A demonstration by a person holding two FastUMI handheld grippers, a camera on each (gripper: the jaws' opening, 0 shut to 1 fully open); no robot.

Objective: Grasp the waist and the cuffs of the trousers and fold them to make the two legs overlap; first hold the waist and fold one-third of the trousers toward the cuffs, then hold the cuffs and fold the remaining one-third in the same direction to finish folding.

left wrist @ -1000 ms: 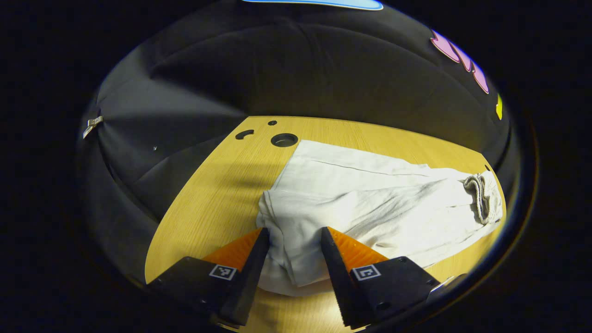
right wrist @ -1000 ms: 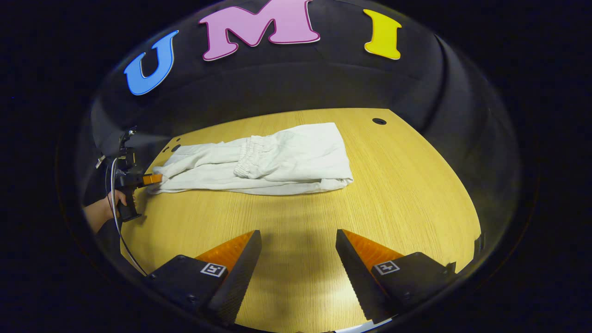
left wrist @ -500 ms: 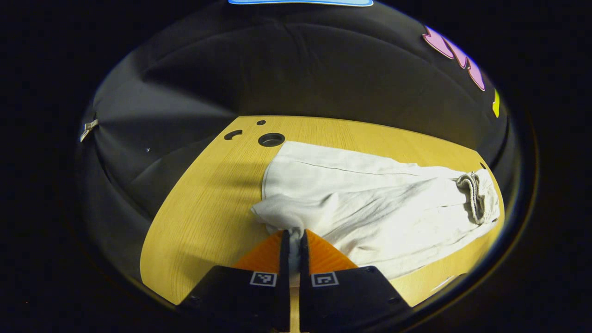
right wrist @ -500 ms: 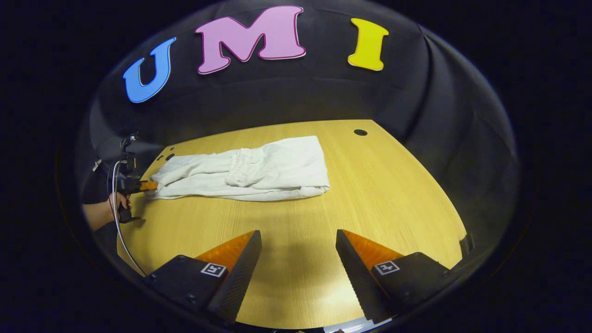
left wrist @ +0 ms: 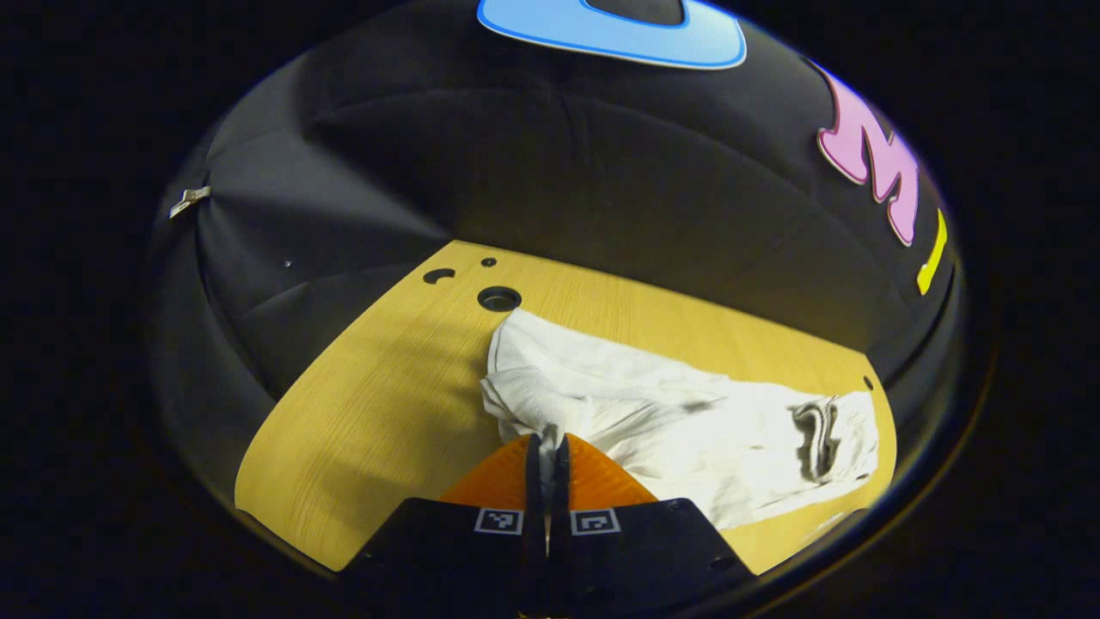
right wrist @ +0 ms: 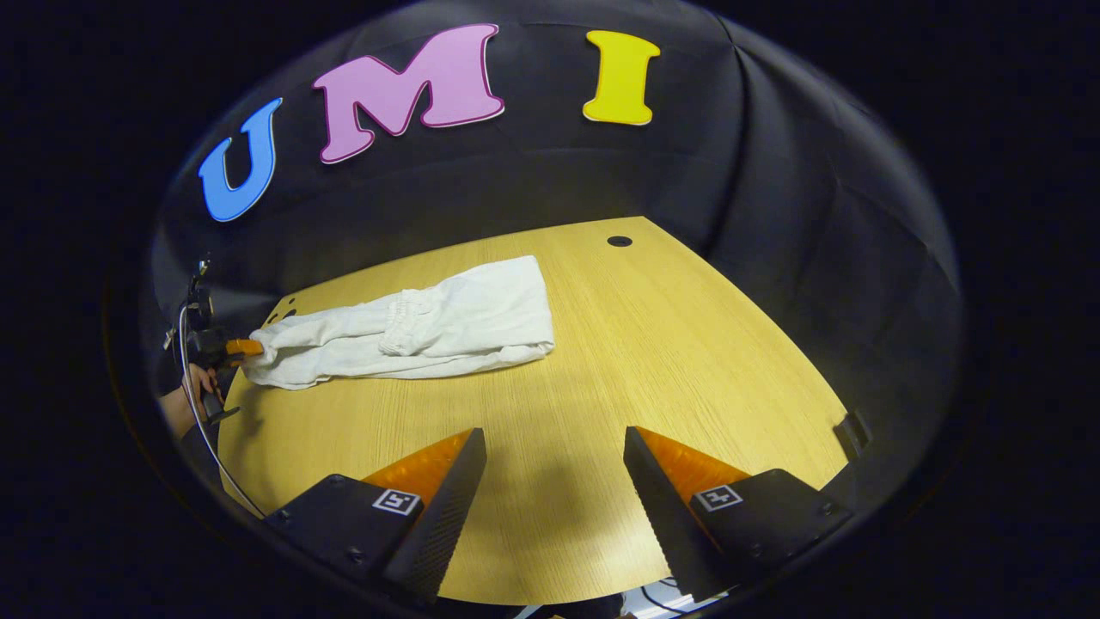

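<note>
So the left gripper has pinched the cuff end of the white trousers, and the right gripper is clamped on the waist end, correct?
Not quite. The left gripper is shut on the trousers, but the right gripper is open over bare table, as the right gripper view shows.

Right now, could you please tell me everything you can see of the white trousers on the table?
The white cloth trousers lie lengthwise on the light wooden table, soft and creased. The gathered elastic waist is folded back onto the legs, leaving a doubled end toward the table's middle. At the other end, the left gripper has its jaws closed on the bunched cuffs, lifting them slightly. The right gripper is open, apart from them.
</note>
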